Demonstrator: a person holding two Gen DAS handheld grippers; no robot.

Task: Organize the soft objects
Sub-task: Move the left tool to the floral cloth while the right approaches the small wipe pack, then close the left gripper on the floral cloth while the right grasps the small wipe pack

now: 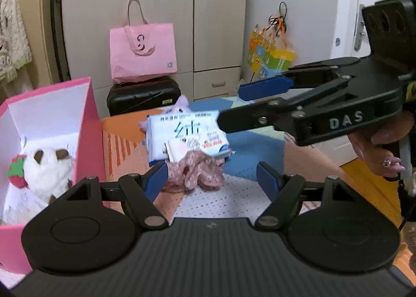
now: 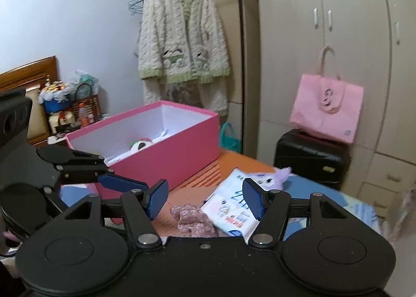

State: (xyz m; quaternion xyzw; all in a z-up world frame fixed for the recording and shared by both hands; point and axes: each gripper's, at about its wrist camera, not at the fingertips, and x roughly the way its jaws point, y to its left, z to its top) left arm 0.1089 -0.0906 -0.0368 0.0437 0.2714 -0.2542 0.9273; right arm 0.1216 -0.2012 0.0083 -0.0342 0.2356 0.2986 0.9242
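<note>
Three soft things lie loose on the patterned mat: one pink floral scrunchie (image 1: 193, 173), one tissue pack (image 1: 187, 136) and one purple plush (image 2: 270, 178). The scrunchie sits just ahead of the left hand-held gripper (image 1: 212, 176), between its spread, empty fingers, and ahead of the equally wide-open right hand-held gripper (image 2: 205, 198), with the pack touching it beyond. To the left gripper's left stands one pink box (image 1: 91, 125), holding one white plush toy (image 1: 49, 169) with a strawberry.
</note>
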